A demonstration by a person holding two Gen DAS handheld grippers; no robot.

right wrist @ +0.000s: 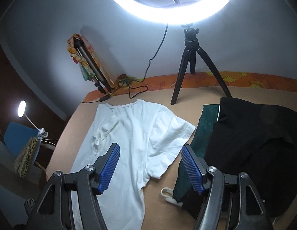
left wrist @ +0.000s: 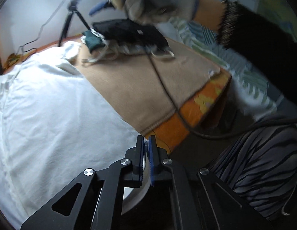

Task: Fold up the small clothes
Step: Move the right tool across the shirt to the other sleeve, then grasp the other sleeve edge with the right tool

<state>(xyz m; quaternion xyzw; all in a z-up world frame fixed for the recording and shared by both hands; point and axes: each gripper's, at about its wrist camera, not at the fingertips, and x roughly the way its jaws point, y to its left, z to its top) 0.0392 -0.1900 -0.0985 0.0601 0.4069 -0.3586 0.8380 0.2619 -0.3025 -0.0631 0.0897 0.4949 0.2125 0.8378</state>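
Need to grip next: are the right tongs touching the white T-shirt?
Cannot tell. The right wrist view shows the right tongs open above the white T-shirt, but not whether the tips reach it.

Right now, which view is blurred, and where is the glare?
Left wrist view: motion blur smears the gloved hand and dark clothes pile; the white shirt is washed out. Right wrist view: sharp, but the ring light glares at the top, corners dark.

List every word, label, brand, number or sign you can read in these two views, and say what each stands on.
None can be read.
The black garment carries a small white tag, too blurred to show any text.
The white T-shirt, the ring light and its tripod show no print.
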